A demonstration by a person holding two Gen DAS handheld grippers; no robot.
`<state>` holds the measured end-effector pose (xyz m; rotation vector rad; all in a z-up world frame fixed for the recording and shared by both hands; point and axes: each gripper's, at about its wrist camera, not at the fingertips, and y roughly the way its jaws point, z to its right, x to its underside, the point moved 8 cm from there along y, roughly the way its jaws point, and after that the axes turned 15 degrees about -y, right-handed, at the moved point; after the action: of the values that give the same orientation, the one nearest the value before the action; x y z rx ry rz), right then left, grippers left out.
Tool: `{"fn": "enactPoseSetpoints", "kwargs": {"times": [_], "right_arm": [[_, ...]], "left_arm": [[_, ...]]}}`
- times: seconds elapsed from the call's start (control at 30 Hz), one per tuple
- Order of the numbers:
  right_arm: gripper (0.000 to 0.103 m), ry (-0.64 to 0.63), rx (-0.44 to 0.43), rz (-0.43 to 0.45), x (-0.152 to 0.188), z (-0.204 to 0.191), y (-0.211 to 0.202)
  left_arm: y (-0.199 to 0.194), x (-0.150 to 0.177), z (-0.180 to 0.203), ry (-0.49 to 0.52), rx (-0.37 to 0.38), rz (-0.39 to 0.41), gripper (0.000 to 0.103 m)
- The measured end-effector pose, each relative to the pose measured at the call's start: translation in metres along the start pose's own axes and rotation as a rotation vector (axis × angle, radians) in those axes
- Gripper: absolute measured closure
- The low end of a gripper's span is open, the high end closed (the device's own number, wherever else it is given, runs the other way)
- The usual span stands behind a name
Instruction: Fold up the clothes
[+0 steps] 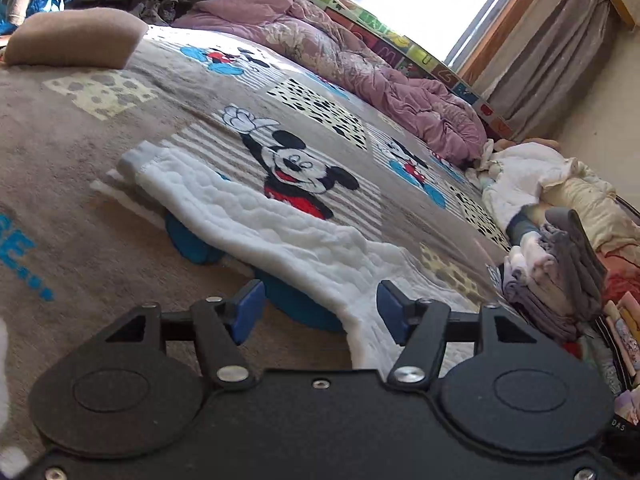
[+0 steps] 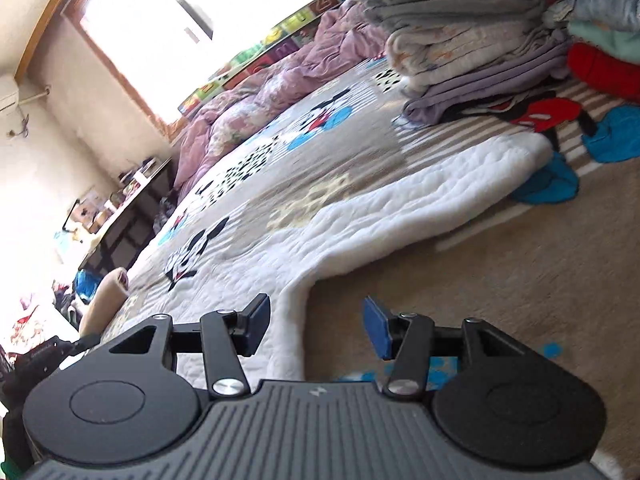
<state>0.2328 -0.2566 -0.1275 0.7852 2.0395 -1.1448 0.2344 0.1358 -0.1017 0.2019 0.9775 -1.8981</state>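
Observation:
A white quilted garment [image 1: 260,220] lies folded flat on the cartoon-print bed blanket [image 1: 80,184]; the right wrist view shows the same white garment [image 2: 400,204] stretching away to the right. My left gripper [image 1: 320,312] hovers just short of its near edge with the blue pads apart and nothing pressed between them. My right gripper [image 2: 316,330] stands open over the garment's near corner, its left pad above the white cloth and its right pad above bare blanket. Neither gripper holds cloth.
A stack of folded clothes [image 2: 464,44] sits at the far right, also seen as a folded stack [image 1: 560,272] in the left wrist view. A purple duvet [image 1: 360,64] lies along the window side. A tan pillow [image 1: 72,38] rests at the upper left. A desk [image 2: 120,216] stands beyond the bed.

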Motion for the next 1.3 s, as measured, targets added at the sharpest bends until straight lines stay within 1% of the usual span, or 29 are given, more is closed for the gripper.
{"fn": "enactPoseSetpoints", "kwargs": {"times": [0.03,0.07,0.1,0.13,0.17,0.2,0.23,0.3,0.33,0.37,0.43,0.5,0.53,0.6,0.7,0.77,0.8,0.83,0.87,0.9,0.93,0.97,1.0,1.03,1.07,1.17,1.27,1.3], "right_arm": [[0.052,-0.023,-0.017,-0.025,0.006,-0.011,0.006],[0.063,-0.02,-0.019,-0.051,0.012,-0.014,0.013],[0.072,0.024,0.0,-0.071,0.02,-0.007,0.018],[0.08,0.1,0.015,-0.094,0.03,0.006,0.023],[0.093,0.236,0.003,-0.096,0.043,0.024,0.026],[0.093,0.337,-0.042,-0.065,0.05,0.035,0.023],[0.093,0.343,-0.055,-0.056,0.053,0.035,0.019],[0.093,0.255,-0.025,-0.058,0.051,0.026,0.009],[0.092,0.243,-0.015,-0.056,0.05,0.024,0.005],[0.089,0.236,-0.006,-0.047,0.049,0.022,-0.001],[0.082,0.148,0.027,-0.025,0.044,0.015,-0.013],[0.082,0.009,0.069,0.0,0.034,0.002,-0.022],[0.082,-0.048,0.061,0.015,0.026,-0.005,-0.023],[0.082,-0.165,0.039,0.028,0.01,-0.019,-0.02],[0.082,-0.323,0.007,0.025,-0.017,-0.042,-0.002],[0.082,-0.391,-0.025,0.014,-0.031,-0.052,0.016],[0.082,-0.4,-0.036,0.002,-0.036,-0.054,0.025],[0.082,-0.402,-0.045,-0.015,-0.04,-0.053,0.036],[0.082,-0.401,-0.042,-0.031,-0.043,-0.049,0.047],[0.083,-0.392,-0.029,-0.057,-0.041,-0.043,0.057],[0.083,-0.367,-0.009,-0.106,-0.035,-0.03,0.07],[0.086,-0.335,-0.005,-0.134,-0.028,-0.019,0.078],[0.087,-0.294,-0.021,-0.126,-0.019,-0.008,0.08],[0.089,-0.253,-0.037,-0.118,-0.01,0.002,0.083],[0.09,-0.219,-0.051,-0.108,-0.004,0.01,0.084],[0.093,-0.182,-0.069,-0.092,0.0,0.015,0.081],[0.095,-0.168,-0.081,-0.12,-0.004,0.014,0.083],[0.095,-0.177,-0.073,-0.135,-0.007,0.013,0.078]], "left_arm": [[0.005,0.013,0.0,-0.006,-0.006,-0.034,0.046],[0.011,0.027,-0.003,-0.017,-0.029,-0.068,0.079],[0.018,0.039,-0.013,-0.055,-0.068,-0.108,0.096],[0.022,0.045,-0.024,-0.092,-0.086,-0.123,0.098],[0.023,0.049,-0.032,-0.115,-0.08,-0.118,0.094],[0.024,0.053,-0.04,-0.138,-0.074,-0.112,0.094],[0.022,0.054,-0.042,-0.142,-0.077,-0.108,0.094],[0.016,0.052,-0.039,-0.137,-0.082,-0.097,0.09],[0.014,0.052,-0.039,-0.135,-0.081,-0.091,0.09],[0.01,0.052,-0.038,-0.127,-0.078,-0.078,0.09],[0.001,0.049,-0.029,-0.066,-0.089,-0.032,0.089],[-0.007,0.046,-0.01,0.021,-0.052,0.009,0.089],[-0.01,0.044,0.002,0.067,-0.027,0.029,0.089],[-0.009,0.042,0.023,0.143,0.028,0.039,0.089],[0.005,0.038,0.05,0.257,0.074,0.043,0.089],[0.02,0.032,0.058,0.296,0.097,0.029,0.089],[0.028,0.029,0.058,0.298,0.107,0.019,0.089],[0.038,0.026,0.054,0.285,0.106,0.009,0.089],[0.049,0.024,0.045,0.262,0.083,-0.012,0.089],[0.061,0.023,0.033,0.234,0.05,-0.04,0.089],[0.073,0.024,0.017,0.206,0.013,-0.066,0.09],[0.086,0.026,-0.002,0.179,-0.027,-0.09,0.096],[0.091,0.026,-0.014,0.134,-0.017,-0.103,0.096],[0.09,0.023,-0.018,0.086,0.01,-0.116,0.096],[0.088,0.021,-0.018,0.079,0.011,-0.125,0.097],[0.087,0.025,-0.015,0.124,-0.012,-0.112,0.097],[0.08,0.025,-0.011,0.133,-0.023,-0.103,0.097],[0.071,0.026,-0.006,0.155,-0.023,-0.09,0.097]]}}
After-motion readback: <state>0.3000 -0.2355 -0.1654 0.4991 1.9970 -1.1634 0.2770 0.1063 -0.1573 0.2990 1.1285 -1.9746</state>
